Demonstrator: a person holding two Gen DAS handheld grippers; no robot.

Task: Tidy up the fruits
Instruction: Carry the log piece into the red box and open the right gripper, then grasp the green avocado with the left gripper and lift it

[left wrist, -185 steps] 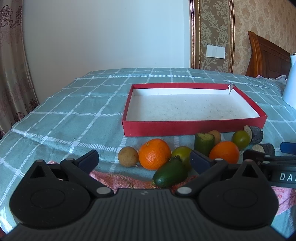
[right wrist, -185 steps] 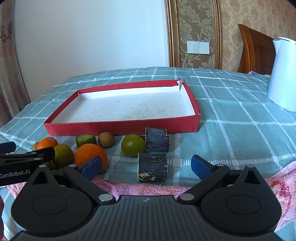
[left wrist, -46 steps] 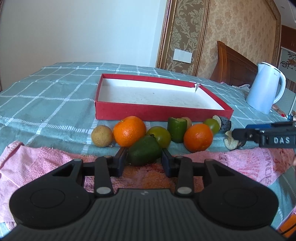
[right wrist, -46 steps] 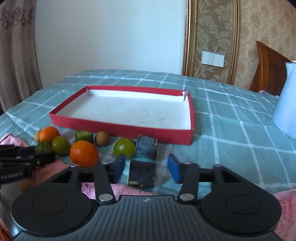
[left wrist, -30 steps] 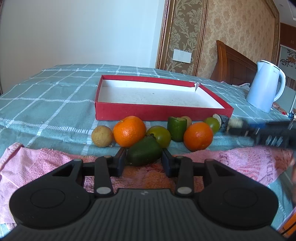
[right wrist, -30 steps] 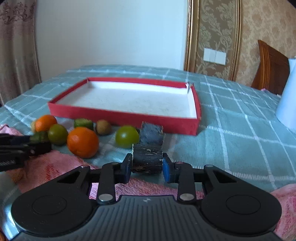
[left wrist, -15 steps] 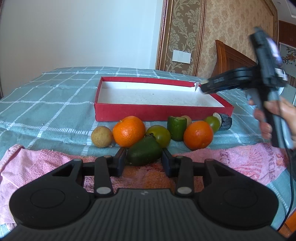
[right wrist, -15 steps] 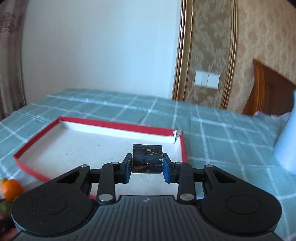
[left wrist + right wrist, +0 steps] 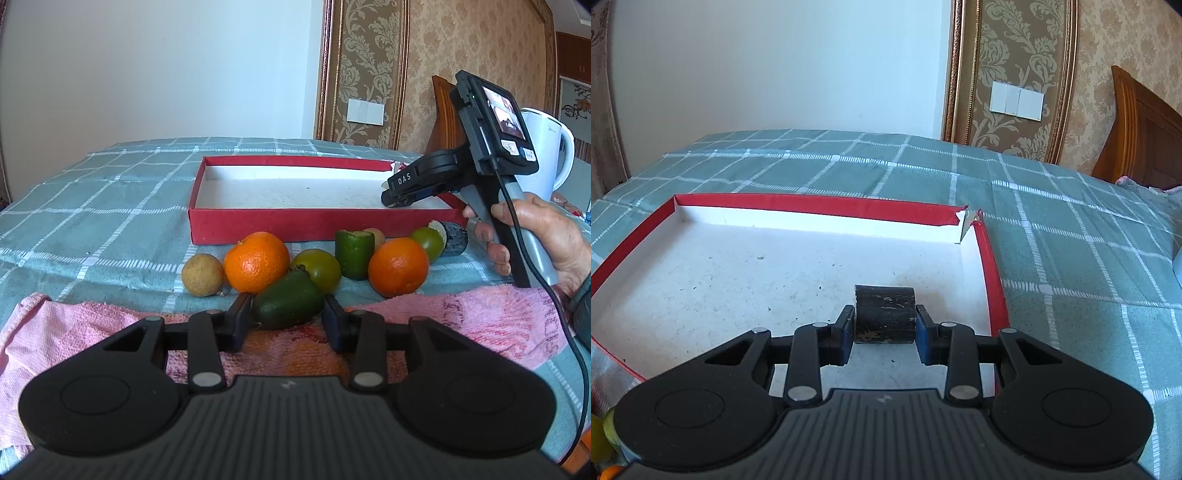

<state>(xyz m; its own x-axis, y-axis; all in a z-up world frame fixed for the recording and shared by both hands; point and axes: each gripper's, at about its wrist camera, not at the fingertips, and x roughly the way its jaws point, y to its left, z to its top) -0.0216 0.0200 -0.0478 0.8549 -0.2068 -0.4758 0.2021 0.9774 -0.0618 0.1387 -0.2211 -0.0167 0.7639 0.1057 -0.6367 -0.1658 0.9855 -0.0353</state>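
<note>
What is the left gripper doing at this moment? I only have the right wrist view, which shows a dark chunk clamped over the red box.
Observer: The left gripper is shut on a dark green avocado at the far edge of a pink towel.
Operator: Is any fruit outside the box?
Observer: Yes. A row lies on the cloth in front of the red box, including a large orange and a brown round fruit.
Operator: Any other piece like mine?
Observer: A second dark chunk lies at the row's right end, outside the box. It looks like the held dark chunk in the right gripper.
</note>
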